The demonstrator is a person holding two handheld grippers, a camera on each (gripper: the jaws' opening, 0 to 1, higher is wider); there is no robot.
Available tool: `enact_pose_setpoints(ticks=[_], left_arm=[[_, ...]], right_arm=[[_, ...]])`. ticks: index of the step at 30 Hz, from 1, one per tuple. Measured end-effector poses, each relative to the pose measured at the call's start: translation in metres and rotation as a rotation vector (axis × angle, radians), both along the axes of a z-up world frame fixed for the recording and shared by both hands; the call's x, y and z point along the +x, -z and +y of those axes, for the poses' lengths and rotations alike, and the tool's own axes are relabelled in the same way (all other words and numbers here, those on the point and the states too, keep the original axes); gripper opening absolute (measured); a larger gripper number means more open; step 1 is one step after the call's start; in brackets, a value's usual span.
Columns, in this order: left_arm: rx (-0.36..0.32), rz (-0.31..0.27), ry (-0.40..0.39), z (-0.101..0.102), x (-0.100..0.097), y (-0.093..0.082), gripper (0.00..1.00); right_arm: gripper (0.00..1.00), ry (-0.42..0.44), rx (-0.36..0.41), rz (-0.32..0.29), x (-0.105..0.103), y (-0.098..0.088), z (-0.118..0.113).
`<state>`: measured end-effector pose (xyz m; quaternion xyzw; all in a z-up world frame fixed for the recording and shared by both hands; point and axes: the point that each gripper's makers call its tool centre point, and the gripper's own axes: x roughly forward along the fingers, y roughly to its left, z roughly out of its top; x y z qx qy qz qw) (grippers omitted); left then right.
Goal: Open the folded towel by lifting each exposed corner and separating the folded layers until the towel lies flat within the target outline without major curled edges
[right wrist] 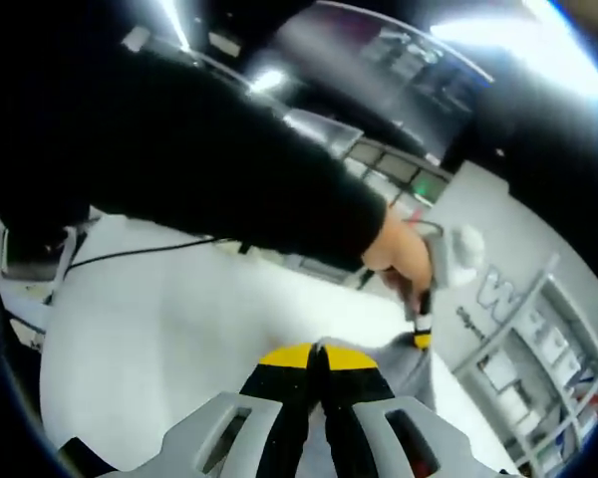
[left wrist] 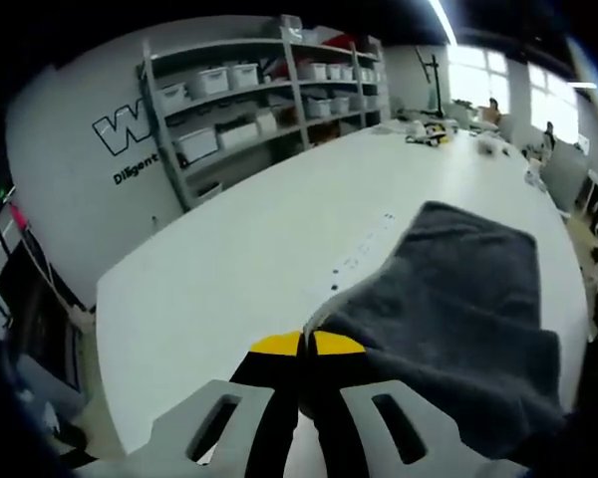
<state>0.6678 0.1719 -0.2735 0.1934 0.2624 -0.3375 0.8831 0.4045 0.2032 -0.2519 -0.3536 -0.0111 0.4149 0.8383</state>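
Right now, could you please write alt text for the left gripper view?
The left hand-held gripper, jaws closed, pinches a corner of a dark grey towel spread on a white table. Shelving with storage bins lines the wall behind.

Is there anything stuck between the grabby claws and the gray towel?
No, nothing is in between. The left gripper is already pinched shut on a corner of the gray towel on the white table. The right gripper is pinched on a towel edge too, beside the person's hand.
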Motion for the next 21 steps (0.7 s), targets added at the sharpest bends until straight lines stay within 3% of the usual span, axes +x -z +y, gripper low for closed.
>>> enact_pose_setpoints(ticks=[10,15,21], left_arm=[[0.062,-0.008,-0.018,0.029,0.004,0.002,0.01],[0.055,-0.009,-0.038,0.048,0.014,-0.002,0.01],[0.062,-0.01,-0.048,0.061,0.014,0.0,0.01]], right_arm=[[0.0,-0.027,-0.031,0.003,0.005,0.008,0.024],[0.0,-0.047,-0.041,0.01,0.004,0.011,0.033],[0.0,-0.068,-0.055,0.012,0.001,0.017,0.046]])
